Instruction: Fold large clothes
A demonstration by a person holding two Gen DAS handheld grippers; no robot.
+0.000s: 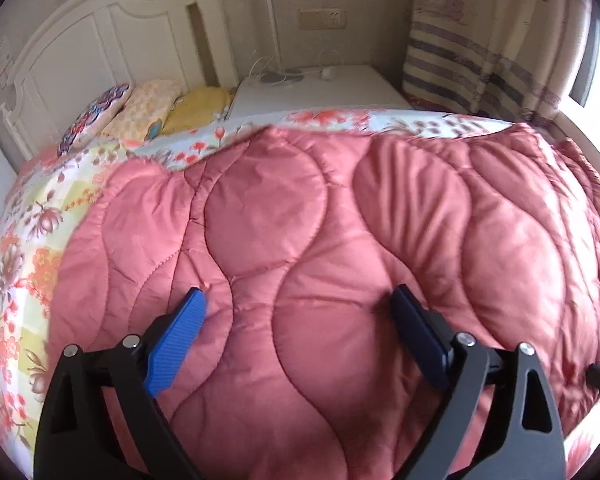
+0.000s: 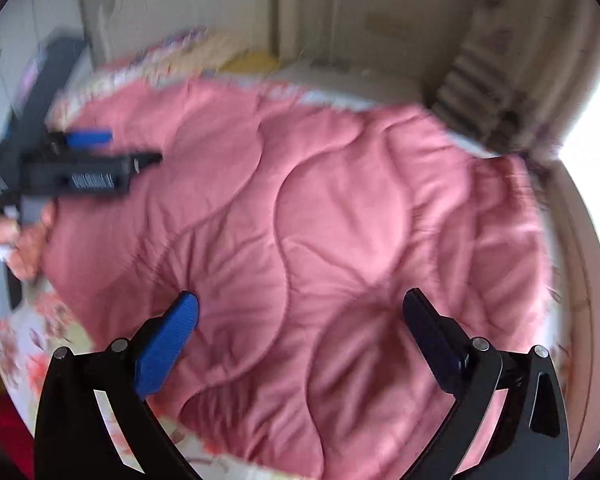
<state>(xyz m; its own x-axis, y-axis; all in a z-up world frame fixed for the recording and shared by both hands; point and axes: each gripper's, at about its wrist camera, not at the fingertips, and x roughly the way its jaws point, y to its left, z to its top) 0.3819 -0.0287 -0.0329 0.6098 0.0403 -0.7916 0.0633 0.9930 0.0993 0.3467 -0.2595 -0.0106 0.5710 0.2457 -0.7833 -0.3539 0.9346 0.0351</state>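
A large pink quilted garment (image 1: 320, 240) lies spread on the bed; it also fills the right wrist view (image 2: 320, 220), which is blurred. My left gripper (image 1: 300, 300) is open, its blue fingertips just above or on the pink fabric, holding nothing. My right gripper (image 2: 300, 304) is open and empty over the near part of the garment. The left gripper also shows in the right wrist view (image 2: 100, 146), at the garment's left edge, held by a hand (image 2: 20, 240).
A floral bedsheet (image 1: 28, 240) lies under the garment. Pillows (image 1: 140, 112) and a white headboard (image 1: 80, 40) are at the far left. A white bedside cabinet (image 1: 320, 92) stands behind. A striped curtain (image 1: 480, 60) and a bright window are at the right.
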